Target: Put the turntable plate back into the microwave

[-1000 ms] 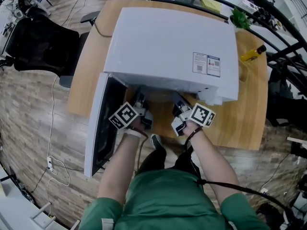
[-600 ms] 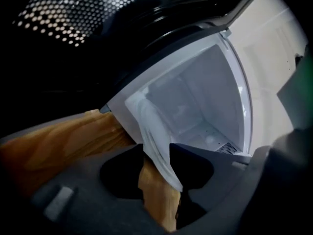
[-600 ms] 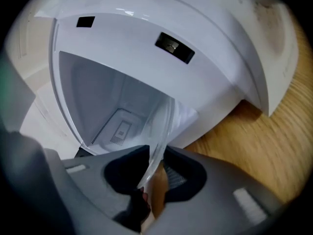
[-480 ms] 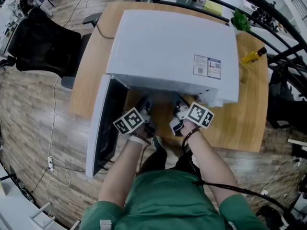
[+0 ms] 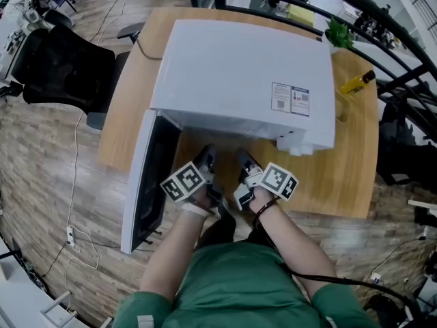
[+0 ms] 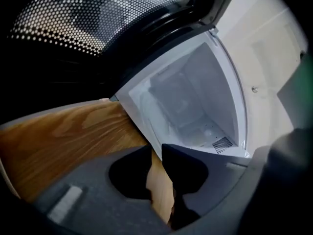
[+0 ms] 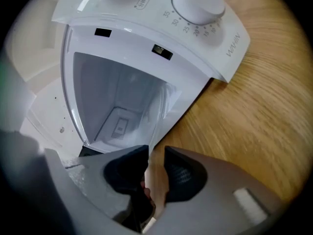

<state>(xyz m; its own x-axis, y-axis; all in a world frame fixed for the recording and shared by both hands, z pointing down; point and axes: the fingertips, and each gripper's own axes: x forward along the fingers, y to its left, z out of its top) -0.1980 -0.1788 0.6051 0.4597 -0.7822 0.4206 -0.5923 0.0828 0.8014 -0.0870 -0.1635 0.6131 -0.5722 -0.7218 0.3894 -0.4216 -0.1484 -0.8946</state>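
The white microwave (image 5: 239,74) stands on the wooden table (image 5: 341,176) with its door (image 5: 147,183) swung open to the left. Inside the cavity a clear glass shape, which looks like the turntable plate (image 7: 157,106), lies along the floor; it shows only faintly as the plate (image 6: 168,106) in the left gripper view. My left gripper (image 5: 207,157) and right gripper (image 5: 244,161) hang side by side just outside the opening, pointing in. The left gripper (image 6: 155,151) has a narrow gap and is closing on nothing. The right gripper (image 7: 156,153) is opening, with only table wood showing between its jaws.
The control panel with a round dial (image 7: 198,4) sits right of the cavity. A yellow bottle (image 5: 357,82) and a small green plant (image 5: 339,27) stand at the table's far right. A black office chair (image 5: 65,67) is left of the table. A black railing (image 5: 382,39) runs behind.
Both grippers have drawn back out of the microwave's mouth toward me and now sit over the table's front strip. The left one has also shifted right, closer to the other.
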